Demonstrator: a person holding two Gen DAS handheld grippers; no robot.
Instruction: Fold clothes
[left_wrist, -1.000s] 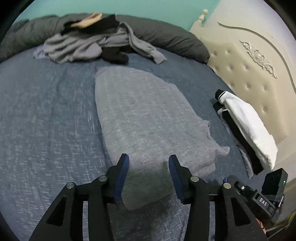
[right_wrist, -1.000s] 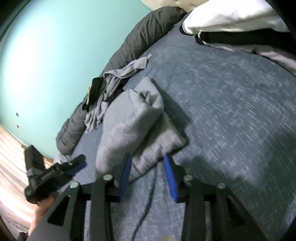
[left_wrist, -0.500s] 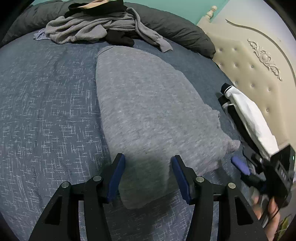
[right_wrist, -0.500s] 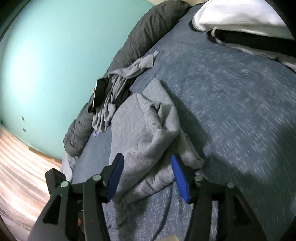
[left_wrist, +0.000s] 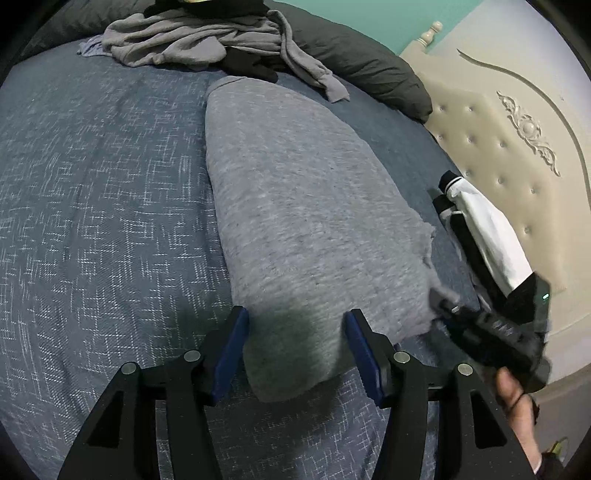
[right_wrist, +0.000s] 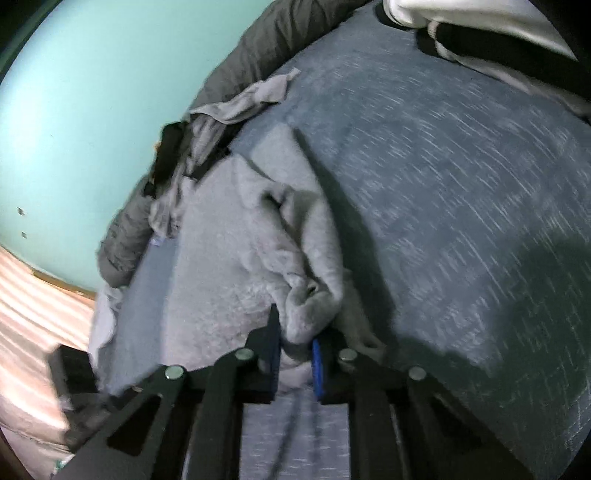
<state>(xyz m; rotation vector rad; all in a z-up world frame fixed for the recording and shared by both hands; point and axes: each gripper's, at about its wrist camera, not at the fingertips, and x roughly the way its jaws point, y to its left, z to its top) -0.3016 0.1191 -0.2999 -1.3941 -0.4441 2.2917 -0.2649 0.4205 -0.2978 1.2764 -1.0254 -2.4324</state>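
No readable text, label or number.

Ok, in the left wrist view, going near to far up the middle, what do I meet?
Left tongs → folded grey garment → black garment → grey clothes pile → dark duvet.

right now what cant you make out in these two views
- Left wrist view: the near end of the grey garment is in shadow between the open left hand-held gripper fingers; contact unclear.
- Right wrist view: motion blur smears the blanket; the right hand-held gripper hides how much cloth it pinches.
- The clothes pile and the white and black stack are partly cut off or hidden.
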